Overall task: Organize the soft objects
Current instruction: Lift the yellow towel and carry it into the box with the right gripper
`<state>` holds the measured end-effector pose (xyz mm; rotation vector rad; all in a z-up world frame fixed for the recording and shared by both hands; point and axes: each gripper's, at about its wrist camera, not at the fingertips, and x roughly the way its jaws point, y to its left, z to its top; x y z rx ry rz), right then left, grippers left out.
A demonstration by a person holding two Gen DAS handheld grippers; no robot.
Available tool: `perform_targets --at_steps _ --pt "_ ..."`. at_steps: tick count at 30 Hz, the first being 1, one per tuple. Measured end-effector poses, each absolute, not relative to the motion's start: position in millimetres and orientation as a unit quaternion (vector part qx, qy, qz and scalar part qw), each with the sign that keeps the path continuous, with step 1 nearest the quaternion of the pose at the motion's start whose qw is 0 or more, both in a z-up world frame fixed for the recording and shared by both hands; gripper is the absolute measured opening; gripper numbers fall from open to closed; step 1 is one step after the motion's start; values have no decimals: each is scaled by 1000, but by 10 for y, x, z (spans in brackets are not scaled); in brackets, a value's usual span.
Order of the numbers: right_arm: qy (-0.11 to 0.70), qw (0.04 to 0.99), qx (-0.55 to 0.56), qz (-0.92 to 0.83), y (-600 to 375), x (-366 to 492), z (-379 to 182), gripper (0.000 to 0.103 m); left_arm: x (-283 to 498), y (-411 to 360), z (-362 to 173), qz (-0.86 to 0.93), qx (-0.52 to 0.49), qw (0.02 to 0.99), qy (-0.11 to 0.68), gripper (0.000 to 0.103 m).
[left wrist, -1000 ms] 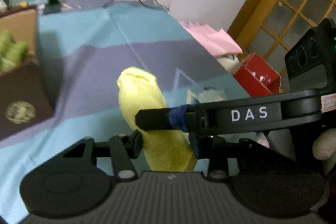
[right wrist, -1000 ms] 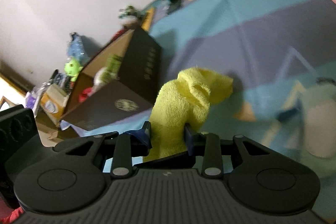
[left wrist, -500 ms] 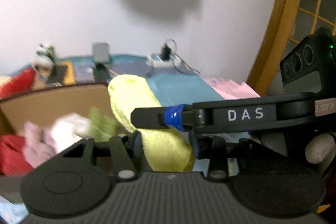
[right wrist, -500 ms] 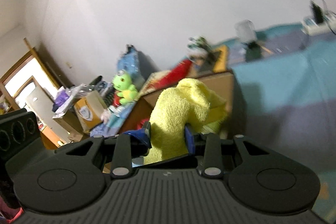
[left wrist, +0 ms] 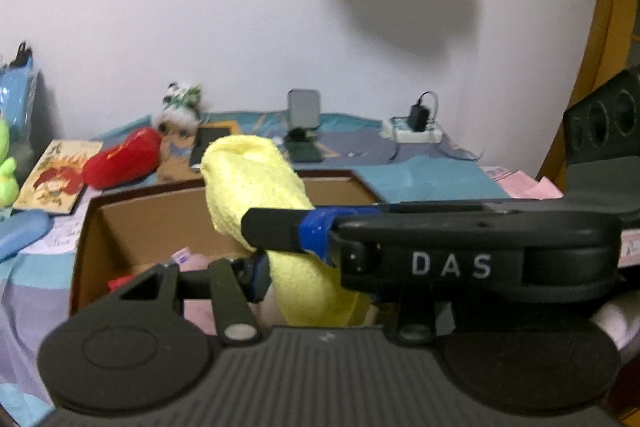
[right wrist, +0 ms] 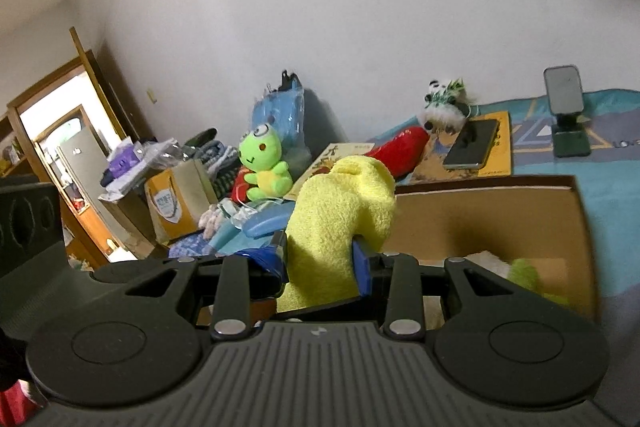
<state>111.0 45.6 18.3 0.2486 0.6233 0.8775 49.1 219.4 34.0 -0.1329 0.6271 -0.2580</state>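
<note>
On your left, the left claw [left wrist: 298, 269] is closing on the lower part of the yellow towel [left wrist: 256, 187], and the soft roll is standing up between its jaws. The right claw [right wrist: 320, 263] is pinching the same yellow towel, so both claws are holding it together, lifted in the air just in front of the cardboard box [left wrist: 120, 219].

You are doing the carrying step, I think: the towel is arriving at the box but is not inside it yet. In the box some soft things are already lying, a pink one [left wrist: 192, 263] and a green one [right wrist: 524, 277]. The red plush [left wrist: 120, 161] and the green frog plush [right wrist: 264, 163] are still outside, on the bed beyond it.

For the next move, you are needing to bring both claws forward over the box's opening, lower the towel inside, then open both together so it is not hanging on one side.
</note>
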Motion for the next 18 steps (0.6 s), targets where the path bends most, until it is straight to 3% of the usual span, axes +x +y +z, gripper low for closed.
perform_targets --at_steps 3,8,18 --pt "312 851 113 407 603 1188 44 19 616 2364 154 -115 -71 935 328 39" --pt "336 859 96 375 773 1277 -180 18 864 2557 -184 -86 -86 919 376 55" --pt "363 854 109 356 767 1257 -225 18 848 2784 -336 -55 -112 899 420 59"
